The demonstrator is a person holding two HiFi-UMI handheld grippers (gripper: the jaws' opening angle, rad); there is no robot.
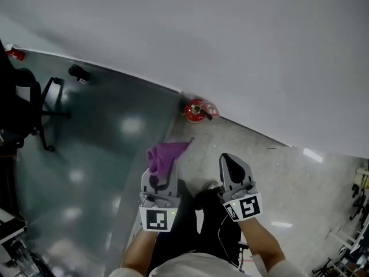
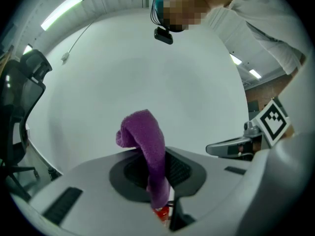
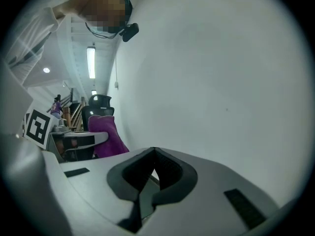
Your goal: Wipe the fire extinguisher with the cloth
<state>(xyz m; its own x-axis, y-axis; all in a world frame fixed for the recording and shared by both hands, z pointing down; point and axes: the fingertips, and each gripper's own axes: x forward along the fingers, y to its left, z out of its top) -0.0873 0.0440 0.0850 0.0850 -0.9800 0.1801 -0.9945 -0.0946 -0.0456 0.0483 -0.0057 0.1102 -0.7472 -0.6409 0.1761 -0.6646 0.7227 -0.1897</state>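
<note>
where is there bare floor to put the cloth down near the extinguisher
Bare: the pale tiles between the fire extinguisher, the wall and the right gripper; also the glossy grey floor between extinguisher and office chair. Crowded: the far left and right edges.

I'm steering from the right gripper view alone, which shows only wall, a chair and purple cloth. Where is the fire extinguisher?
Observer: In the head view the fire extinguisher stands on the floor at the foot of the white wall, ahead of both grippers.
Operator: Is that purple cloth really gripped?
Observer: Yes. In the left gripper view, the left gripper is shut on the cloth, whose free end stands up out of the jaws.
Operator: Is it touching the extinguisher?
Observer: No. The head view shows bare floor between them.
</note>
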